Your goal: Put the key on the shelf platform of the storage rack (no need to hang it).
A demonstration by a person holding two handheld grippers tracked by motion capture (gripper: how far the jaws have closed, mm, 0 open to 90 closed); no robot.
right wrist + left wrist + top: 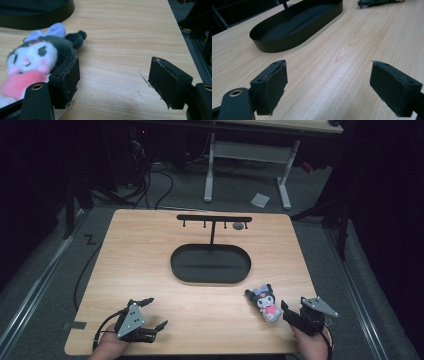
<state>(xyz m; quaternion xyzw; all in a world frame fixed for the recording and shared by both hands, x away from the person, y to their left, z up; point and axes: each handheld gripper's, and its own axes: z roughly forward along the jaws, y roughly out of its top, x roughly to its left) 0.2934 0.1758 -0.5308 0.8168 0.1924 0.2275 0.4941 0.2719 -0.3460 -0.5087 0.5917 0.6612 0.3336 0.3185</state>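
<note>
Two hand-held grippers rest near the front edge of a pale wooden table (140, 265), a plush toy (264, 304) just beside the right one.

The right gripper (113, 77) has its jaws spread wide with bare wood between them; the toy, dark-eared with a lilac bow and a pink front, lies outside its left jaw, touching or nearly so. The left gripper (328, 85) also stands wide open over bare wood, well apart from the toy. A black oval tray (182, 270) sits mid-table, a thin post rising from it to a crossbar with small pegs (214, 218). The room beyond is dark: grey floor, trailing cables (160, 180), a white desk frame (248, 157).
</note>
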